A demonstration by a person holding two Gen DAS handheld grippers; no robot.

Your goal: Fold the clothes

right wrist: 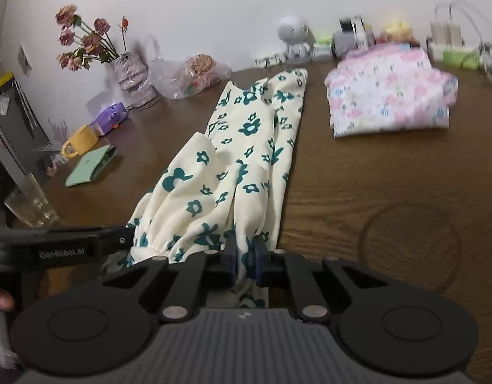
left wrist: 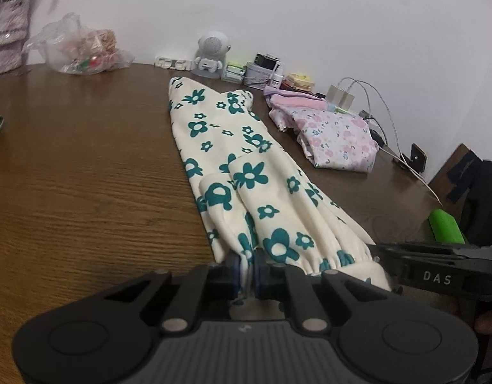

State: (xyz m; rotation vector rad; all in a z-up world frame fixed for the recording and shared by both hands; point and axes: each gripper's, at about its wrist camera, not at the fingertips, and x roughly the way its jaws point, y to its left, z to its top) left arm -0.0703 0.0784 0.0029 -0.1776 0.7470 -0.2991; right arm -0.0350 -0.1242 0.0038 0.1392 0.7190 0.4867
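- Working on a brown wooden table (left wrist: 85, 166) along a white wall; clutter sits at the back edge.
- Cream garment with teal flowers (left wrist: 233, 147) lies lengthwise mid-table, already narrowed into a long strip, sides folded in. Looks like trousers with an elastic waistband at my end, can't be sure.
- Far end of it rests flat on the table near the wall; near end is bunched and lifted slightly in my grip.
- Pink floral garment (right wrist: 390, 92) sits to the right, well apart, already a folded rectangle.
- My left gripper (left wrist: 246, 265) is clenched on the near hem, fabric pinched between the pads.
- My right gripper (right wrist: 246, 256) is clamped on the same waistband edge, further right; cloth runs between the fingers.
- Progress, my read: one piece folded, this one partway. Lengthwise fold is in, crosswise fold remains; near end would need to go toward the far end.
- Small stuff: flowers in a vase (right wrist: 130, 70), yellow mug (right wrist: 79, 142), drinking glass (right wrist: 28, 204).
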